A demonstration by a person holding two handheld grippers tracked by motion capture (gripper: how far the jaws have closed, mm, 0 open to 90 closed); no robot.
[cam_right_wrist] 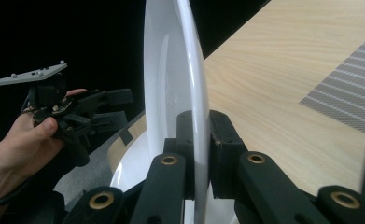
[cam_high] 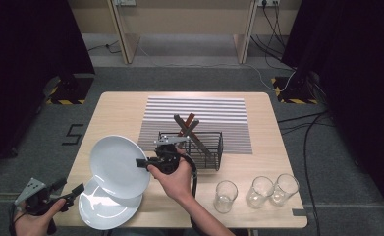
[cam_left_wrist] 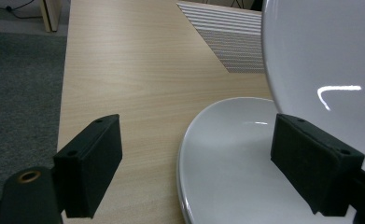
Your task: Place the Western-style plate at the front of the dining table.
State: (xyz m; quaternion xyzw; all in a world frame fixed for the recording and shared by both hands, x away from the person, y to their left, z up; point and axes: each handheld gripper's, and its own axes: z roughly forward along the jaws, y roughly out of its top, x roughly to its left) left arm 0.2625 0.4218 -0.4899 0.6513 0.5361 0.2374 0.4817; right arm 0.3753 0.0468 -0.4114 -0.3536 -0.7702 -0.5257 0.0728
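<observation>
Right gripper [cam_high: 143, 162] clamped on the rim of a round white ceramic plate [cam_high: 118, 166], holding it lifted and tilted over the near left part of the light wooden desk [cam_high: 121, 110]. In the right gripper view the black jaws pinch the plate's edge from both faces, plate nearly on edge.

Second round white plate [cam_high: 103, 210] lies flat at the near left corner of the desk, partly under the lifted one, overhanging the near edge a little.

Left gripper [cam_high: 67, 189] off the near left corner, jaws spread and holding nothing; in the left gripper view they straddle the rim of the flat plate without touching it.

Black wire dish rack [cam_high: 204, 145] stands mid-desk on the near edge of a grey striped mat [cam_high: 219, 110]; it carries no plates, only grey and red-brown flat utensils [cam_high: 189, 129] leaning crossed in it. Three clear drinking glasses [cam_high: 257, 191] in a row along the near right edge.

Judgement: racking the plates looks barely begun. One plate lifted but not yet at the rack, one untouched.
</observation>
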